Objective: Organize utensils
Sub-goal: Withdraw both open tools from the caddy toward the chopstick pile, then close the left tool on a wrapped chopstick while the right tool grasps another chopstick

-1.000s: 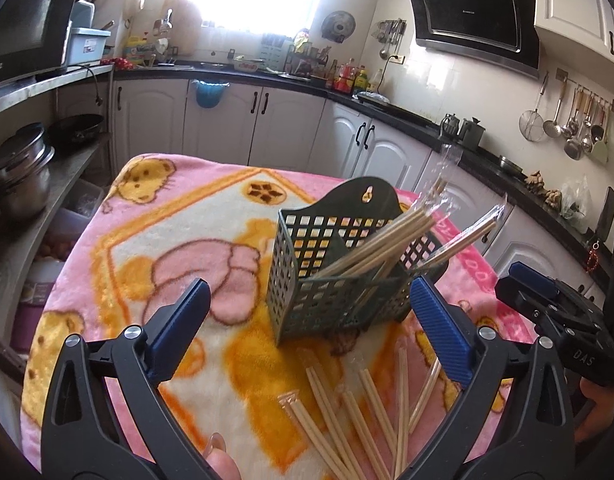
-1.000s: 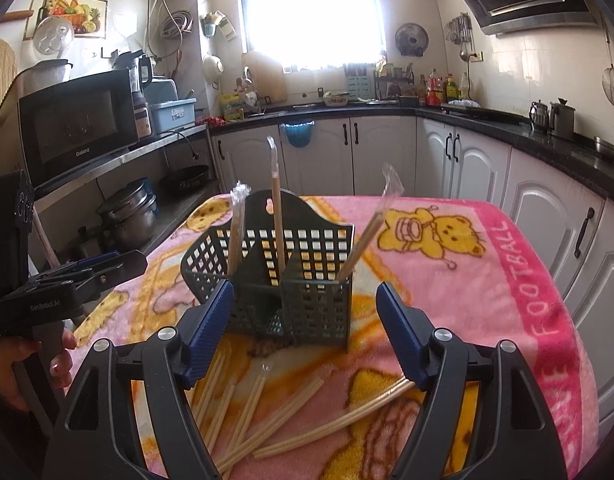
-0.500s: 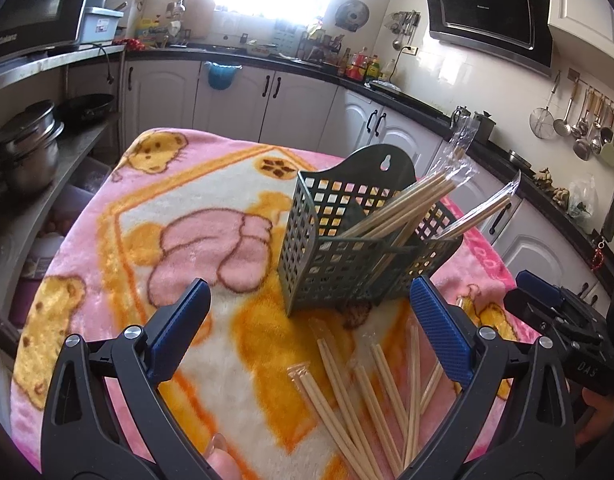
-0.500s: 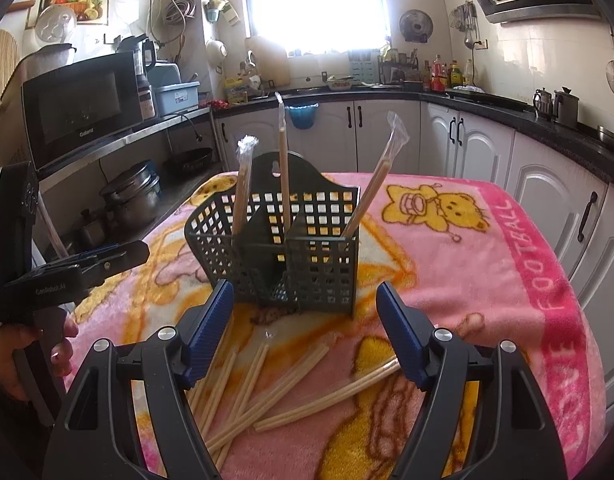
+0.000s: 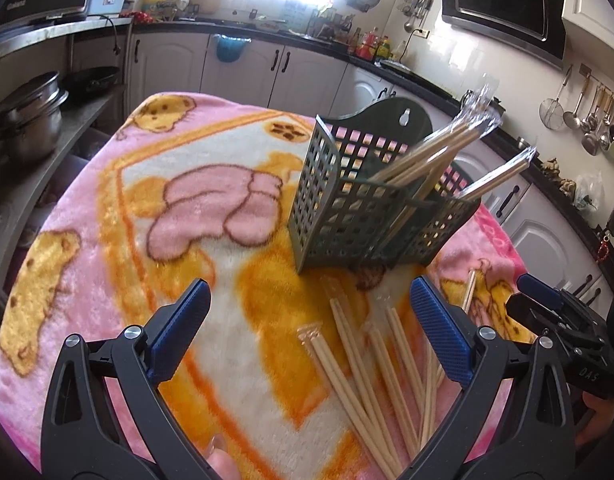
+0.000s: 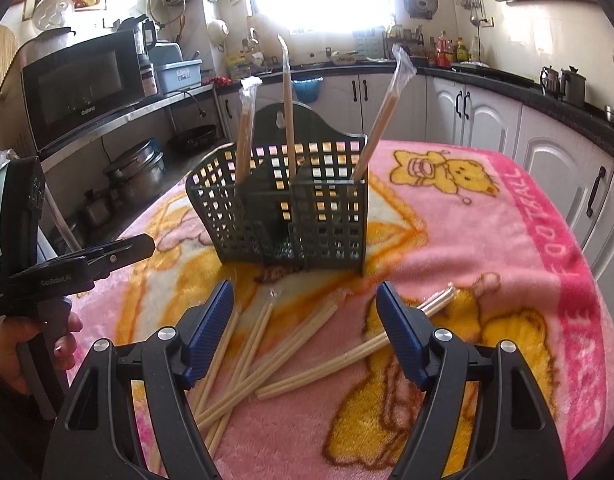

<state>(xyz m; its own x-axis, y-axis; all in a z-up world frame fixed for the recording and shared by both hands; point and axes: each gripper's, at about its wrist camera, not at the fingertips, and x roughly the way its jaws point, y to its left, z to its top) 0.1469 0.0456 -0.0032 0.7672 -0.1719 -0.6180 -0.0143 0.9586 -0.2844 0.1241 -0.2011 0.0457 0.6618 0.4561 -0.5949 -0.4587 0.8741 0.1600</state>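
Note:
A dark green lattice utensil holder (image 5: 371,204) (image 6: 283,208) stands upright on the pink blanket, with several wrapped chopstick pairs (image 5: 439,152) (image 6: 287,104) leaning in it. More wrapped chopstick pairs (image 5: 371,376) (image 6: 275,352) lie loose on the blanket in front of it. My left gripper (image 5: 311,324) is open and empty, above the blanket just left of the loose chopsticks. My right gripper (image 6: 307,324) is open and empty, right over the loose chopsticks. The right gripper also shows at the right edge of the left wrist view (image 5: 563,320), the left gripper at the left of the right wrist view (image 6: 107,256).
The pink cartoon blanket (image 5: 147,216) (image 6: 487,216) covers the table. White kitchen cabinets (image 6: 487,108) and a dark counter run behind. Steel pots (image 5: 27,120) sit on a low shelf at the left. A microwave (image 6: 83,84) stands on a shelf.
Both grippers have dropped lower and tilted down toward the loose chopsticks, so the holder sits higher in both views. Both stay open and empty.

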